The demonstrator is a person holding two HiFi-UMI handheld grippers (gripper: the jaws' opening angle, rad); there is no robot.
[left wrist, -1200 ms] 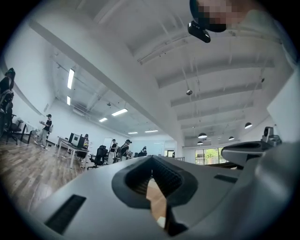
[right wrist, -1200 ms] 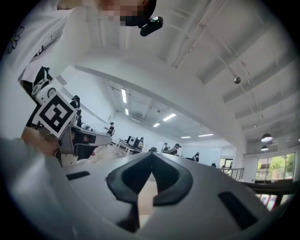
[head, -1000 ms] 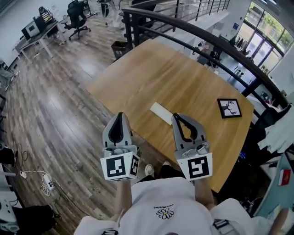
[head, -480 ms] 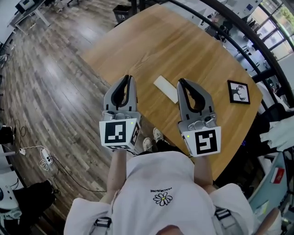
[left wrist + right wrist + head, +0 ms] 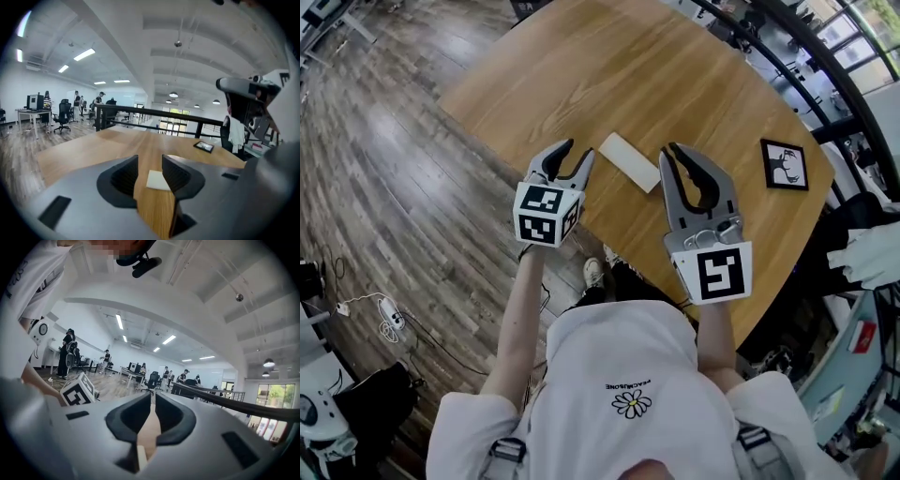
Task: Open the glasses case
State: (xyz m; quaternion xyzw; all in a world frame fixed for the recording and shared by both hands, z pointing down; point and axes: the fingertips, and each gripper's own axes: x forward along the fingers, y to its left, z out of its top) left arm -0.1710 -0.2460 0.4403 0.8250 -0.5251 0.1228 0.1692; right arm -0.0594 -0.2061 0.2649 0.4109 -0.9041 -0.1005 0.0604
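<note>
Case [image 5: 629, 161] lies flat on the table [image 5: 675, 66]. Just left of the case, my left gripper [image 5: 574, 157] stands wide; its jaws have just been opening, empty, with the case in line beyond the gap. Just right of the case, my right gripper [image 5: 670, 150] is all but closed, its jaws just starting to part, empty. Procedure: straddle the base squarely with the left, clamp, then lift the lid with the right.

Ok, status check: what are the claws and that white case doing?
Left claw just opening wide, empty, short of the glasses case. Right claw near-shut, just cracking open, empty. Case flat on table, untouched. Nothing in the way.
</note>
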